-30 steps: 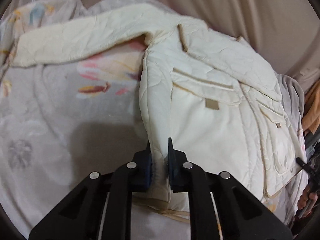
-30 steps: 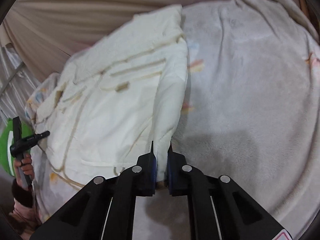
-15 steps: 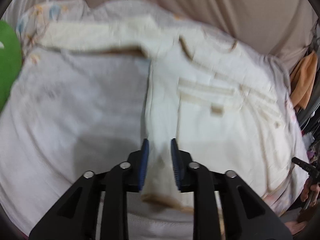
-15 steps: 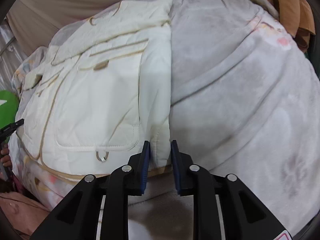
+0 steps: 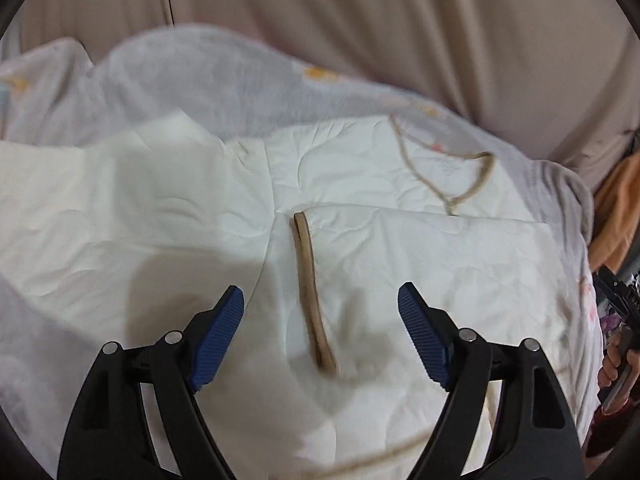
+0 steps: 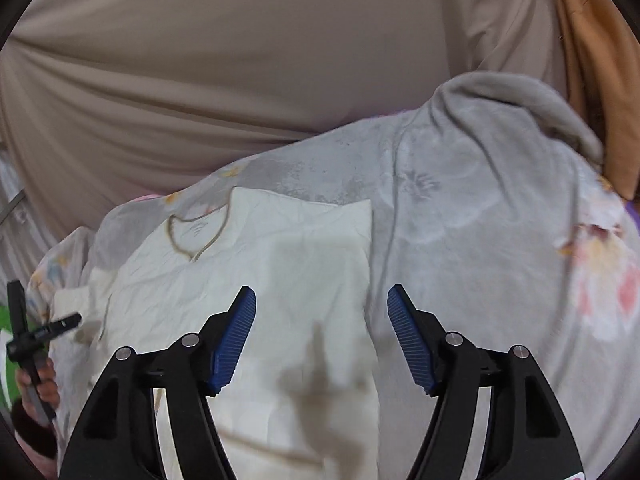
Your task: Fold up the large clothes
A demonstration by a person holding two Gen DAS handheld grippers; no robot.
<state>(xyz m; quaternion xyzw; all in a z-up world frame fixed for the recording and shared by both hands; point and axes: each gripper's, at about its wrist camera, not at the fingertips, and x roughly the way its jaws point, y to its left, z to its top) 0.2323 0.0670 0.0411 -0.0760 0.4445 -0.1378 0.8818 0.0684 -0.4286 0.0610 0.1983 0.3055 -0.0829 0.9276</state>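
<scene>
A cream quilted jacket [image 5: 400,264] with tan trim lies folded on the grey floral blanket [image 5: 200,80]; its tan-edged neckline [image 5: 452,176] faces the far side. A tan strap edge [image 5: 308,292] runs between my left gripper's [image 5: 320,308] jaws, which are opening and stand wide apart above the fabric without pressing it. In the right wrist view the jacket [image 6: 260,280] lies left of centre on the blanket [image 6: 480,240]. My right gripper [image 6: 322,308] hovers over the jacket's right edge, jaws opening, nothing clamped.
A beige curtain [image 6: 240,80] hangs behind the bed. Orange cloth [image 6: 592,60] hangs at the far right. A person's hand holds the other gripper's handle at the frame edge [image 6: 32,344]. A green object [image 6: 6,344] peeks at the left.
Both grippers were shut on the jacket's hem, carried it forward over the garment, then let go. Their jaws now stand wide and the jacket lies folded over.
</scene>
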